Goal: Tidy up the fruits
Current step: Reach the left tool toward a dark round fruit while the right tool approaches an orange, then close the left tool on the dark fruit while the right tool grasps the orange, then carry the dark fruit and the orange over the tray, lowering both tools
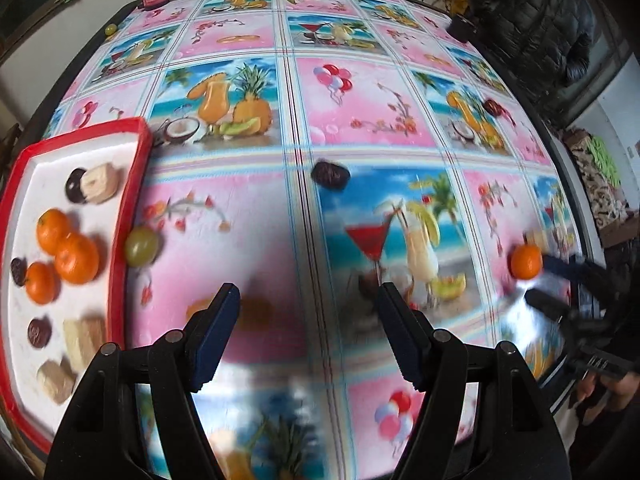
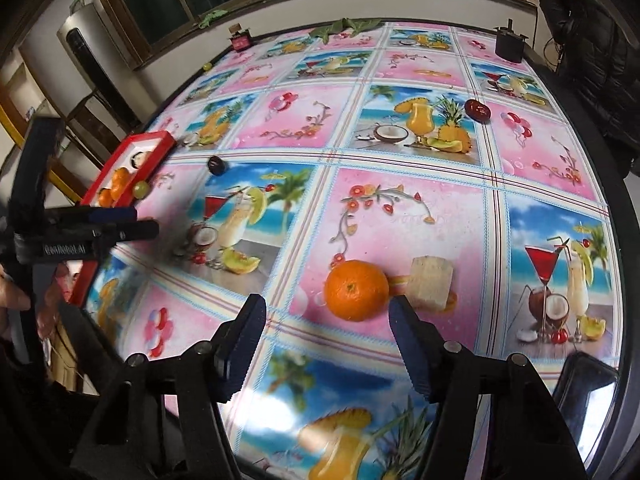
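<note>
Two black two-finger grippers hang over a table covered in a glossy cloth [image 2: 400, 208] printed with pink and beach-drink squares. In the right wrist view, the right gripper [image 2: 326, 318] points down at a round orange mandarin [image 2: 356, 290] lying at the lower centre of the frame; its blue-padded jaws stand apart on either side of the fruit's near edge, with no pad pressing on it. Just right of the mandarin, touching or nearly so, sits a pale beige cake-like block [image 2: 432, 282]. A dark red round fruit [image 2: 478, 111] lies well off in the upper right, and a dark purple one [image 2: 217, 166] at the centre left.

In the left wrist view, the left gripper [image 1: 310, 308] hovers with its jaws wide and nothing between them. At the left edge lies a red-rimmed white rectangular tray [image 1: 132, 184] holding three mandarins [image 1: 68, 254], small dark round pieces and pale blocks. A green grape [image 1: 141, 246] rests on the cloth against the tray's outer rim.
</note>
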Motion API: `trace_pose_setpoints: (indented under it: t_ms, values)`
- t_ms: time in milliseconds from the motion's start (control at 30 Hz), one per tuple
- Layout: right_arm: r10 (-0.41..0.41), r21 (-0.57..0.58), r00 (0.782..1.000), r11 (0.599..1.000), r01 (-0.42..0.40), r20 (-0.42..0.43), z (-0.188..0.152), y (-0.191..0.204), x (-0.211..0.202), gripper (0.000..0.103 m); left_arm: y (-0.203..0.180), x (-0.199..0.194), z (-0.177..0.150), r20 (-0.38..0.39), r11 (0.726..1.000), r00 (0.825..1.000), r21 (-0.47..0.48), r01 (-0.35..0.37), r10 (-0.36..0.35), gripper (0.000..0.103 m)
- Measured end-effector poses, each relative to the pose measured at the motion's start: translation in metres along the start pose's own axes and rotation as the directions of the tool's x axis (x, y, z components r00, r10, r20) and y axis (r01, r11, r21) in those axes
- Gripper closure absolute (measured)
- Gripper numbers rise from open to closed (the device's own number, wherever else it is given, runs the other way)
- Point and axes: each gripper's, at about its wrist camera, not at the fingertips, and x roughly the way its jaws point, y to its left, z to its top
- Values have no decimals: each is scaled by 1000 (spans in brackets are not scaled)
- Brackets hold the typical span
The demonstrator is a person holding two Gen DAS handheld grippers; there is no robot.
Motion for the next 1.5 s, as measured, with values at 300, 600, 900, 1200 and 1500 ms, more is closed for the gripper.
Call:
trace_pose_setpoints:
  t_ms: [300,600,900,1200,1500]
  values:
    - [-35,-12,999,999,35,-27,2,-4,23,55,-4,37,51,3,999,999,-28,-33,33,39]
    - [-24,-29,999,999,23,-26,5,0,24,65,-17,48,70,-16,999,999,7,-51,51,79]
    - [2,-49,1000,999,-4,-30,10,12,28,65,-11,43,59,-27,999,999,17,-46,46,79]
    - [66,-107,998,992,-68,-25,12,49,27,65,2,22,20,-18,999,999,20,-42,43,79]
    - [122,-161,992,979,-125,-29,13,84,29,65,9,-10,-17,11,998,999,33,-44,43,79]
